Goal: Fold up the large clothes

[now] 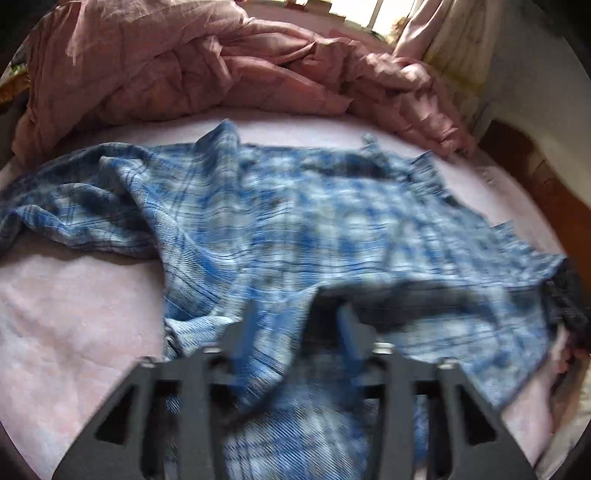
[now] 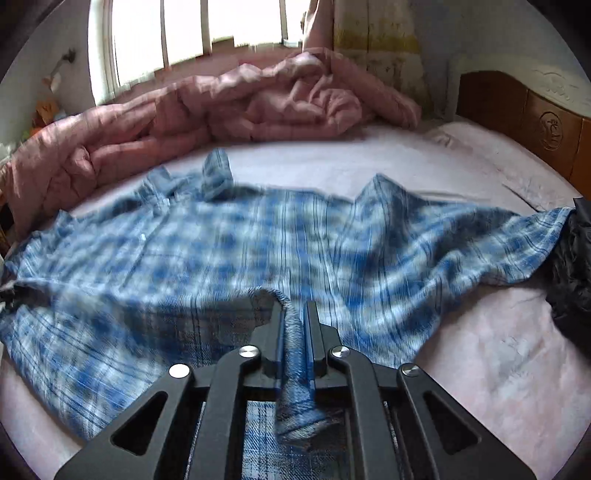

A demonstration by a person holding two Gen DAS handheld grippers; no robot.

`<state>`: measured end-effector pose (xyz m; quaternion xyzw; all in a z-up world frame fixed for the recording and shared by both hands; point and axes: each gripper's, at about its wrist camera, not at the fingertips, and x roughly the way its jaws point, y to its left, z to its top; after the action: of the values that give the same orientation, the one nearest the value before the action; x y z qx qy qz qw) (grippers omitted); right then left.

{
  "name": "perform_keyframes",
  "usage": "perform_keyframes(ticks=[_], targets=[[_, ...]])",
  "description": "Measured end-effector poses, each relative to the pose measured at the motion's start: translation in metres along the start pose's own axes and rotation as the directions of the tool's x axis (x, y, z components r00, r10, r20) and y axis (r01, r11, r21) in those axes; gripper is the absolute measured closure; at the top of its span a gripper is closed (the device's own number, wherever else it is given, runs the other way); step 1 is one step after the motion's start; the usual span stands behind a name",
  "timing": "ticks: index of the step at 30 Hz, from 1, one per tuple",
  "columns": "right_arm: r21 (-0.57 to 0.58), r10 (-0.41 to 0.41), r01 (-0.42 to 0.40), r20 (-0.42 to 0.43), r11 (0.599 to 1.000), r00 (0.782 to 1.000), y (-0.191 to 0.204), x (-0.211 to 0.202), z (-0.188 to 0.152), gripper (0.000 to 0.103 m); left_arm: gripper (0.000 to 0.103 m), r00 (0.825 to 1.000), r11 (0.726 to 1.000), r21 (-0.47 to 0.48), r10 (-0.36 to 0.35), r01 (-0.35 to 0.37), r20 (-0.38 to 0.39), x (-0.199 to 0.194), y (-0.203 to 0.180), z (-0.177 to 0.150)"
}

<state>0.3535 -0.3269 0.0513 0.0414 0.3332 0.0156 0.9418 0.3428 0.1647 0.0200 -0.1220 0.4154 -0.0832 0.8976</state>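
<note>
Blue plaid shirt point(image 2: 229, 254) is spread on the pink bed sheet point(image 2: 480, 369), near edge folded up. Left gripper point(image 1: 299, 325) jaws are parted, fabric draped between them and not pinched. Right gripper point(image 2: 295, 325) is clamped on the hem. Suggest: release right only once the edge lies flat, keep both corners level, avoid dragging the layer underneath.

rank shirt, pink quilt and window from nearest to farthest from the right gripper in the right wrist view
1. Shirt: its edge sits between the right gripper fingers.
2. Pink quilt: bunched across the bed, behind the shirt.
3. Window: on the wall past the quilt, upper left.
</note>
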Motion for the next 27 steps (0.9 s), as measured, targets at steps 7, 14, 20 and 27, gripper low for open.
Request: perform_keyframes(ticks=[7,14,20,27], targets=[[0.12,-0.01,-0.009,0.163,0.993,0.986,-0.032,-0.058,-0.003,0.017,0.001,0.951,0.995,0.05,0.071,-0.09,0.302,-0.084,-0.002,-0.021],[0.126,-0.06,0.064,-0.036,0.99,0.998,-0.054,-0.048,-0.018,0.017,0.001,0.962,0.971,0.067,0.216,-0.23,0.169,-0.05,0.016,-0.033],[0.126,-0.036,0.056,-0.157,0.99,0.987,-0.061,-0.016,-0.04,0.017,0.007,0.985,0.986,-0.013,0.165,-0.165,0.045,-0.023,0.035,-0.04],[0.263,-0.004,0.036,-0.121,0.964,0.993,-0.073,-0.048,-0.069,0.017,0.015,0.989,0.975,-0.167,-0.145,0.147,0.025,-0.033,0.044,-0.065]])
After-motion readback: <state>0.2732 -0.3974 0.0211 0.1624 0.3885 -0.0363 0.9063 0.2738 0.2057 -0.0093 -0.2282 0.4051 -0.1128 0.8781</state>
